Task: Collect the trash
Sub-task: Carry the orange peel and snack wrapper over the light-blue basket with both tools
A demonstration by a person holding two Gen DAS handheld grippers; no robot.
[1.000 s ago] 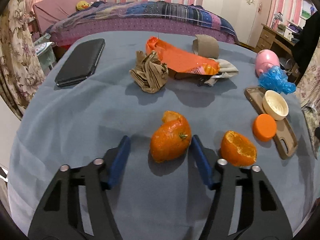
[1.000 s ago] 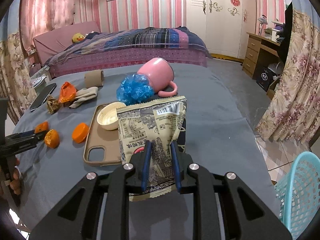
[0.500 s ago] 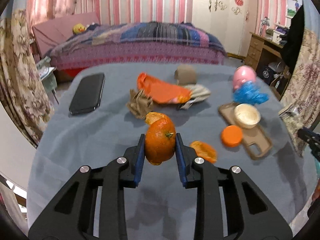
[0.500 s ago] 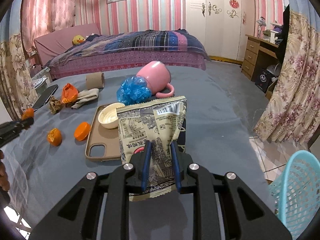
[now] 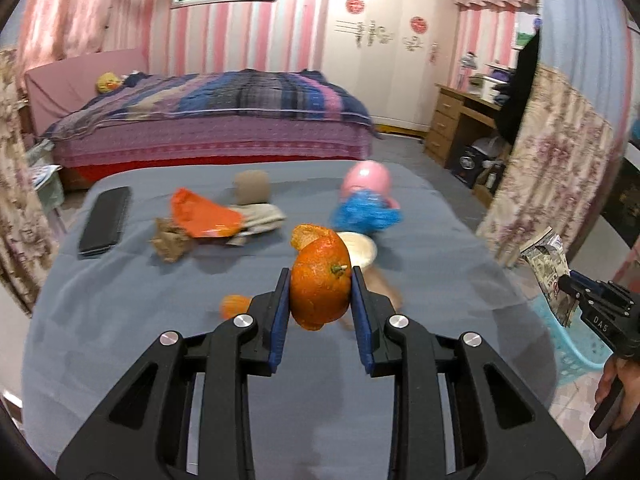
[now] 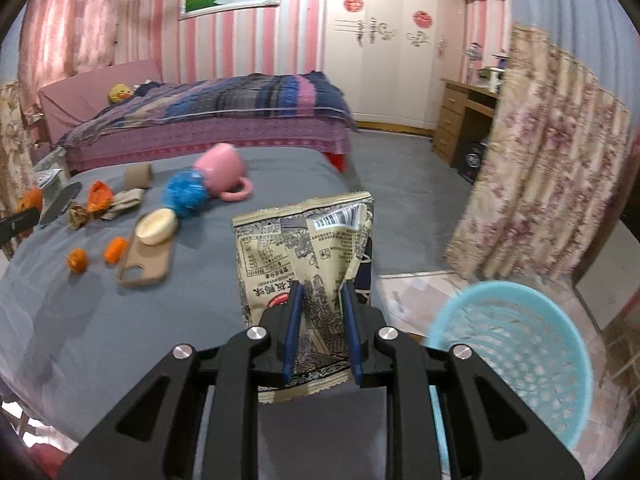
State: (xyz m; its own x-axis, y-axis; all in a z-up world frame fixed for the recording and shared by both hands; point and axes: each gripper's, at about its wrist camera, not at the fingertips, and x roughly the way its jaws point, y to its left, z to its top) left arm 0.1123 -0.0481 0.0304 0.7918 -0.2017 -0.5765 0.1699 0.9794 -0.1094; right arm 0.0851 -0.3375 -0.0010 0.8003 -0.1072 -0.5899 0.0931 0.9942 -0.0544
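My left gripper [image 5: 320,292] is shut on a piece of orange peel [image 5: 320,282] and holds it above the grey table [image 5: 120,320]. My right gripper [image 6: 322,300] is shut on a printed snack bag [image 6: 308,256], held upright past the table's right edge; the bag also shows in the left wrist view [image 5: 550,270]. A light blue mesh basket [image 6: 516,352] stands on the floor to the lower right. On the table lie another orange peel [image 6: 77,259], an orange wrapper [image 5: 200,216], crumpled brown paper [image 5: 170,240] and a blue plastic wad [image 5: 366,212].
A black phone [image 5: 105,220], a cardboard roll [image 5: 251,187], a tipped pink mug [image 6: 222,170], a brown phone case [image 6: 146,264] with a cream lid [image 6: 156,227] and an orange cap [image 6: 116,249] lie on the table. A bed [image 6: 208,120] stands behind, floral curtains [image 6: 548,184] to the right.
My left gripper closed on the orange peel, lifted it off the table and swung right. My right gripper moved right with the bag, bringing the blue basket further into view.
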